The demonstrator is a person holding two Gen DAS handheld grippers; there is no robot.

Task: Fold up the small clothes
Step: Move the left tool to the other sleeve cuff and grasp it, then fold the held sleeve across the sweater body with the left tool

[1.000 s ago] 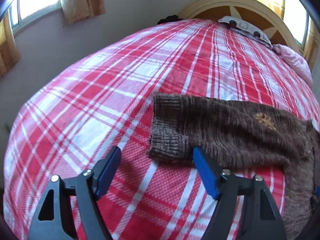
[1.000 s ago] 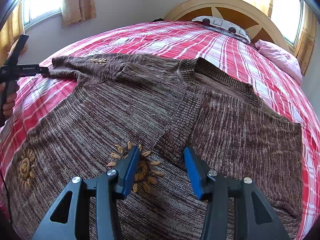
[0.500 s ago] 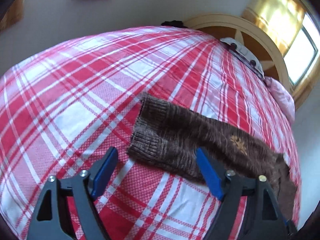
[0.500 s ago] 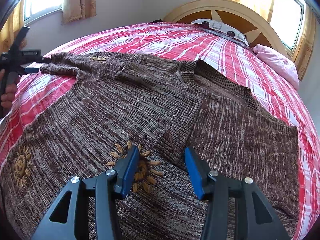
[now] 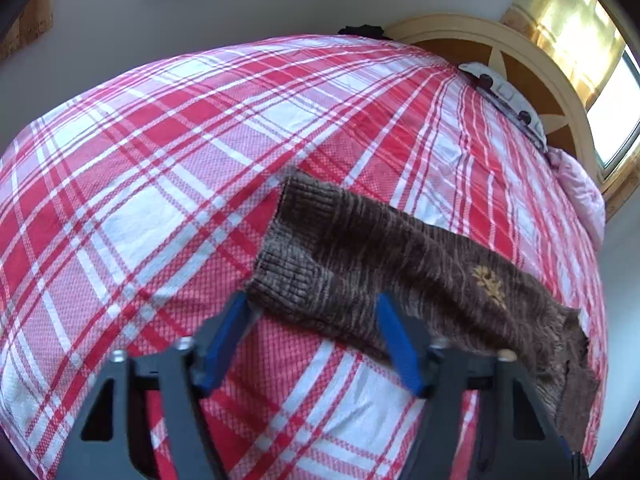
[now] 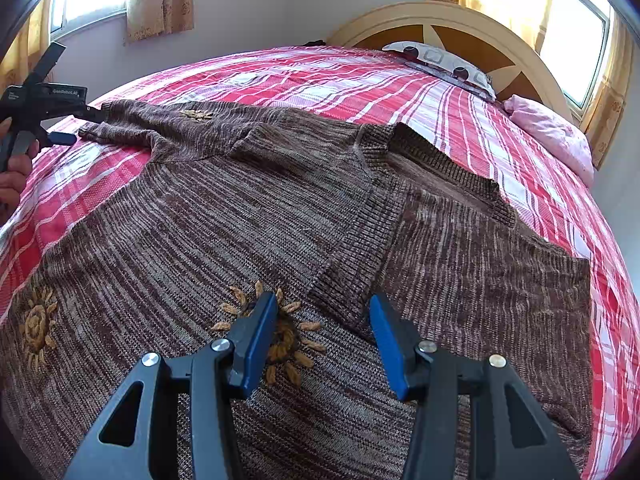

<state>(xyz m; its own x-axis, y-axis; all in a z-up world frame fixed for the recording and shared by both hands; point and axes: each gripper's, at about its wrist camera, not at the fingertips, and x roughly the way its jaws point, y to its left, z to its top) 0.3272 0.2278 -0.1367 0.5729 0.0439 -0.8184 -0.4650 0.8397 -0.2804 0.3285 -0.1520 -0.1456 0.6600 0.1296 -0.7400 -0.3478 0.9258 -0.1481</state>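
A brown knit cardigan [image 6: 224,216] with embroidered flowers lies spread on the red plaid bed. Its left sleeve [image 5: 400,256] stretches out flat, with the ribbed cuff [image 5: 292,264] at its end. My left gripper [image 5: 312,320] is open, its blue pads straddling the near edge of the cuff; it also shows in the right wrist view [image 6: 76,126] at the sleeve's tip. My right gripper [image 6: 322,320] is open and empty, hovering over the front placket [image 6: 352,264] beside an embroidered flower [image 6: 280,336].
The plaid bedspread [image 5: 160,184] covers the whole bed. A patterned pillow [image 6: 440,64] and a pink pillow [image 6: 552,132] lie by the wooden headboard [image 6: 460,24]. Curtained windows stand at the far left and right.
My left gripper has moved in toward the sleeve cuff, so its pads now sit on either side of the cuff's near edge. The right gripper has barely moved.
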